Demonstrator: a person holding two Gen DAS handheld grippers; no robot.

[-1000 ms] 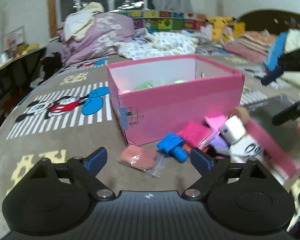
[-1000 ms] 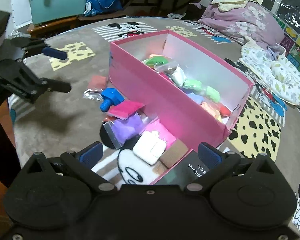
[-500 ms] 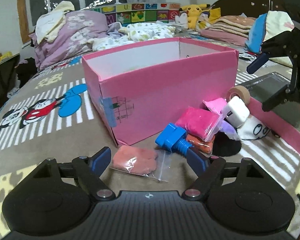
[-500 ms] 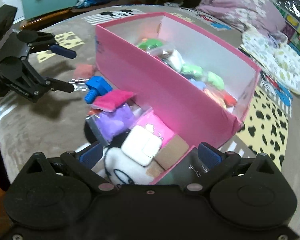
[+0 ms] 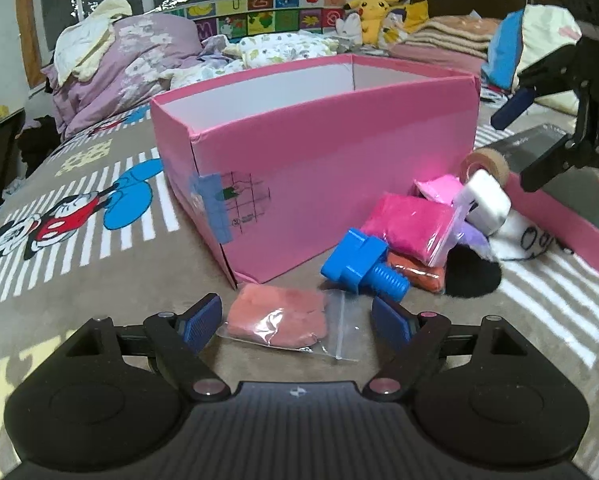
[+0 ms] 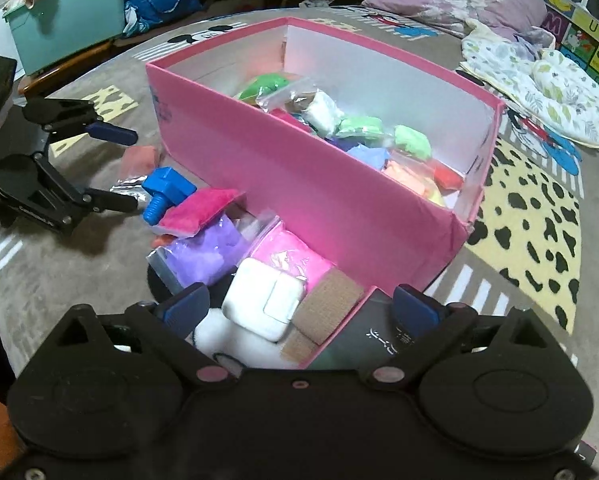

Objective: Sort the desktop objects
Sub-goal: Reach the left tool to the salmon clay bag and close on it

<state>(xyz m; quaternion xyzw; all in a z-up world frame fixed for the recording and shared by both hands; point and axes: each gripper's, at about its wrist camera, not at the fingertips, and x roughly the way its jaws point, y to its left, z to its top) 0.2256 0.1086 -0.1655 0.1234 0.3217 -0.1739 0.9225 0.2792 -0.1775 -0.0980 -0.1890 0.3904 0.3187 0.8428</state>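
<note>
- Progress, my read: partly done. pink box [image 6: 331,184] already holds many clay bags (green, white, blue, orange, red); a handful of items still outside along its near wall.
- Surface is a cartoon-print blanket [image 5: 79,280], looks like a bed, not a bench.
- Left tongs [image 5: 297,322]: apart, wide, low over the blanket, nothing clamped. salmon clay bag [image 5: 277,320] lies between the pads, no contact visible. Likely the next pick.
- Salmon bag sits at about 6 o'clock of the box corner in the left view, flat; long axis runs roughly 9-to-3 across the tongs' gap, clear zip flap toward 3.
- blue toy bolt [image 5: 363,266] just at 1 o'clock of the salmon bag, lying on its side; head toward 10, threaded shank toward 4.
- Further right: magenta clay bag [image 5: 409,228] stacked on an orange bag [image 5: 419,274], then purple clay bag [image 6: 203,256], light pink bag [image 6: 291,252], white charger block [image 6: 263,304], tan tape roll [image 5: 485,164], all touching in one pile.
- Right tongs [image 6: 299,308]: apart, empty, hovering over the charger and tape; no pad touching either, as far as I can tell.
- pink lid [image 5: 555,220] at 3 o'clock, a dark flat item in it.
- Left to do: about eight loose pieces.
</note>
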